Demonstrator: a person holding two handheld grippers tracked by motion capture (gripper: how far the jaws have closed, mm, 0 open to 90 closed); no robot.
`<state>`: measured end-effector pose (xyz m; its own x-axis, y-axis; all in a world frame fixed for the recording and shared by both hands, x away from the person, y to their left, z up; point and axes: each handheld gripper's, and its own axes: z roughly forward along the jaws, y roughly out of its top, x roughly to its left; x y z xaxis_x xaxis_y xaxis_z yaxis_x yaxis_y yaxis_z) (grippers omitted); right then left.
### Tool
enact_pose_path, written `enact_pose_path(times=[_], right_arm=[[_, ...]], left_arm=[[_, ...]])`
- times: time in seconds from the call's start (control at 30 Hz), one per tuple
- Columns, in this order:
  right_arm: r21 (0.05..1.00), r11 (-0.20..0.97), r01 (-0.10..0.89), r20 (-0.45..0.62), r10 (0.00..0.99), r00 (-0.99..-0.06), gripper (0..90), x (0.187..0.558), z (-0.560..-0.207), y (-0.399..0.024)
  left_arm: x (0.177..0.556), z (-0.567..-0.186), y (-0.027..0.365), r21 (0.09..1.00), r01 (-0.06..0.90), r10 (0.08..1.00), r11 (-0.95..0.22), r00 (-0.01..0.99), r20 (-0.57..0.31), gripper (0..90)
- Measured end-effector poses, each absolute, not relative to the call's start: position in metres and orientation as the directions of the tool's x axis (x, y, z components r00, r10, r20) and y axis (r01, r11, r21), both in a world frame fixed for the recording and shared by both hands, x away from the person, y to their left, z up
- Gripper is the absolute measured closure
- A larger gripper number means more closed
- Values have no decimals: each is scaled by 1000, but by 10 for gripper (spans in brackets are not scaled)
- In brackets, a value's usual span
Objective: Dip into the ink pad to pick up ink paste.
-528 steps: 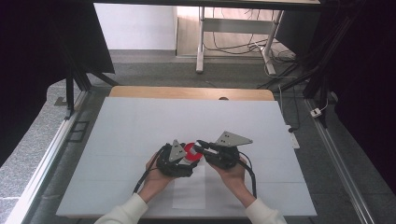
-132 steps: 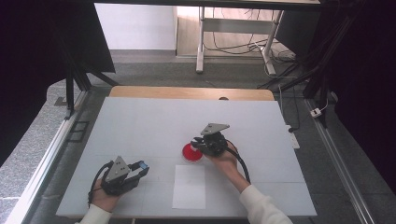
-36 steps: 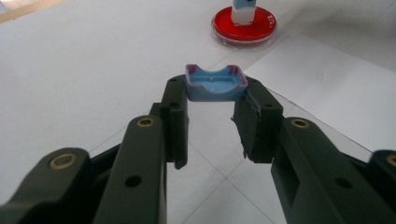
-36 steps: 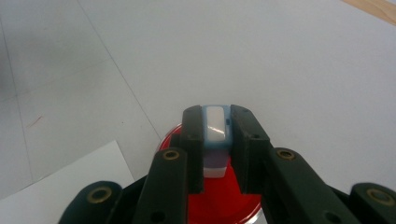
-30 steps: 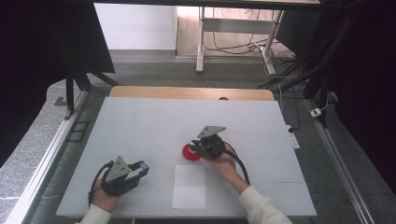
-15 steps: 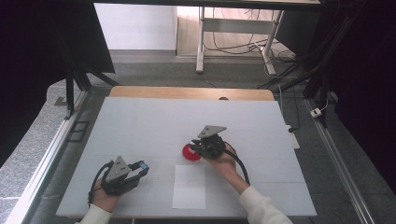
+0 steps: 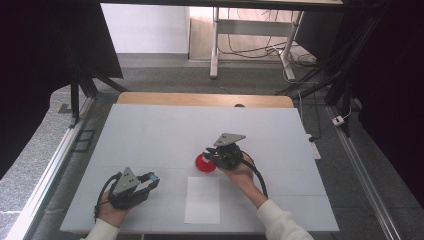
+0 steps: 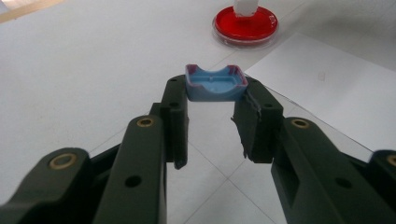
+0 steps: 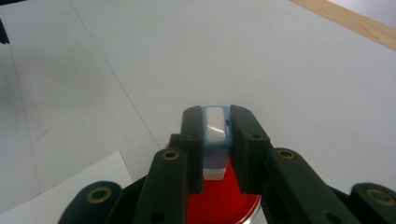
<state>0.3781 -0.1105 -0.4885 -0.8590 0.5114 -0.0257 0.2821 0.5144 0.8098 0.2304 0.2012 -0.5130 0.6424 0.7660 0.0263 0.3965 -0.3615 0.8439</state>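
Nothing has shifted since the earlier frames. A stamp is gripped upright by the right tool, pressed on the red ink pad. Its blue cap is clamped in the left tool. The white paper lies just beside the pad, toward the person.

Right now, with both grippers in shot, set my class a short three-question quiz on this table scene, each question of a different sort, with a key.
1. True or false: the left gripper is shut on a blue cap.
2. Over what does the right gripper hold its white-and-blue stamp?
A. the sheet of paper
B. the red ink pad
C. the wooden strip
3. Fill in: the paper lies on the person's side of the ____ pad.

Key: 1 true; 2 B; 3 red.
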Motion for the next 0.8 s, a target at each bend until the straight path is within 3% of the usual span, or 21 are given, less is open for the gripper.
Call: enact_pose_path(times=[0.8], right_arm=[[865, 408, 291, 34, 531, -847, 752, 374, -469, -128]], left_arm=[[231, -514, 203, 843, 402, 771, -359, 637, 25, 652]])
